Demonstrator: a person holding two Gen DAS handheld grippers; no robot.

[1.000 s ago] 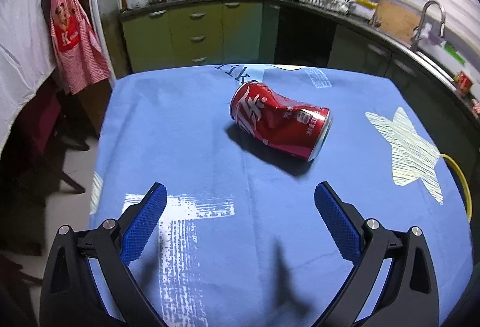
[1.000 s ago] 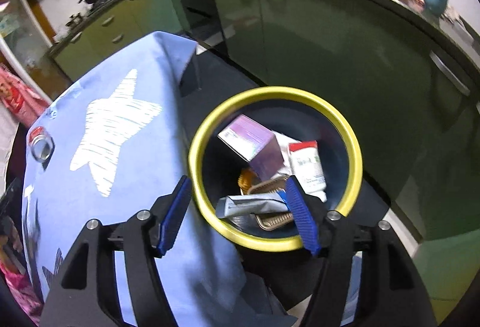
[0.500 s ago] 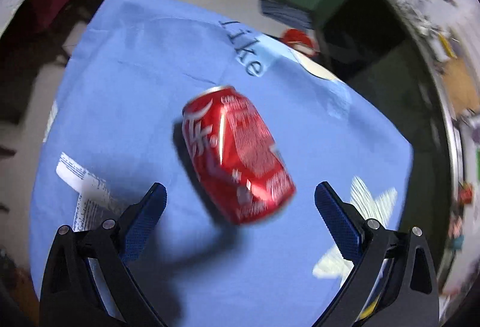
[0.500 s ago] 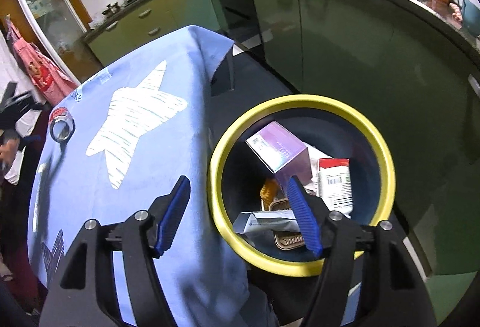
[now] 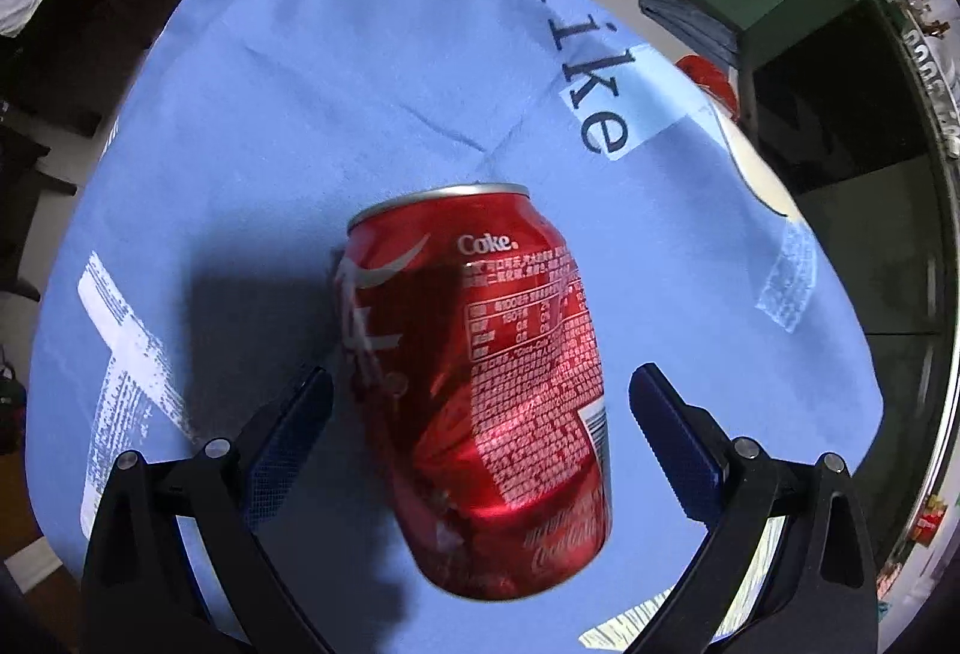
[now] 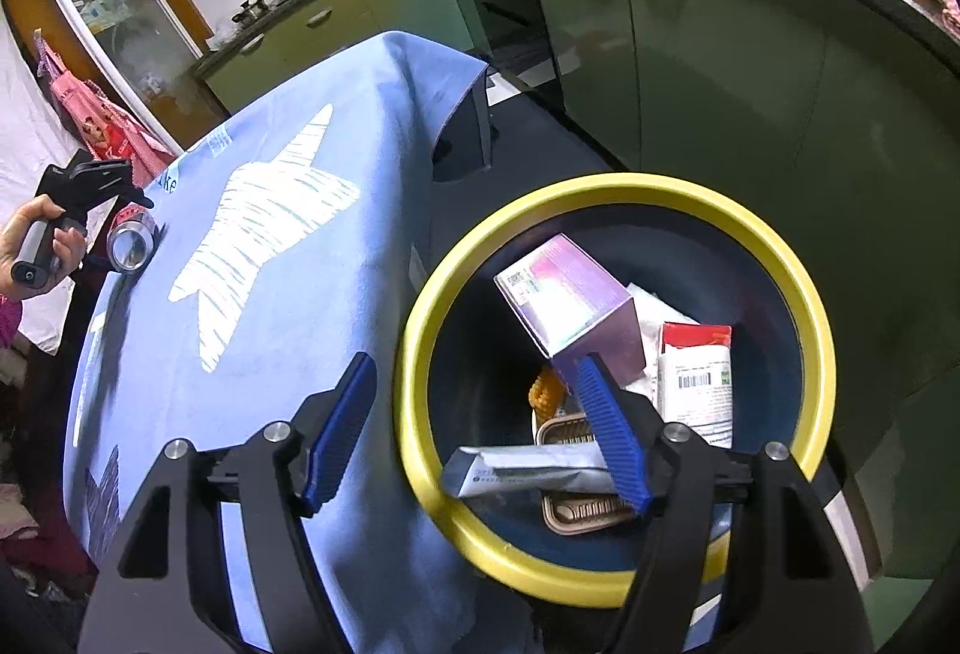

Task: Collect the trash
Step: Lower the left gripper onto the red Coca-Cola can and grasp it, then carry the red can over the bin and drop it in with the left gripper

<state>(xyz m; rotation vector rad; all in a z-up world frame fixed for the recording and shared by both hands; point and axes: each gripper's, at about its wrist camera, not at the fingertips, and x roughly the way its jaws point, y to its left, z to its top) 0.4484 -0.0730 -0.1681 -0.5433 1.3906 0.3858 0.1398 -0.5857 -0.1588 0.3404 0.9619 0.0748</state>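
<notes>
From the left wrist view, the dented red can (image 5: pixel 480 390) lies on its side on the blue tablecloth (image 5: pixel 300 114), its silver rim pointing away toward the printed word "like" (image 5: pixel 585 72). The left gripper (image 5: pixel 480 414) is spread wide, with the can's body between its two blue pads and a gap on each side, so it holds nothing yet. To do this step well, I judge it should centre on the can, get low toward the cloth, and close across the undented middle, since a round can could roll or squirt out of a pinch. How near the pads are to the cloth is hard to tell through the fisheye.

From the right wrist view, the right gripper (image 6: pixel 474 435) hangs open and empty, one finger over the cloth and the other over the yellow-rimmed bin (image 6: pixel 816 342), angled downward. Boxes and packets already lie in the bin. Far from the bin, past the white star (image 6: pixel 264 228), the person's left hand (image 6: pixel 36 249) tilts its gripper down onto the can.
</notes>
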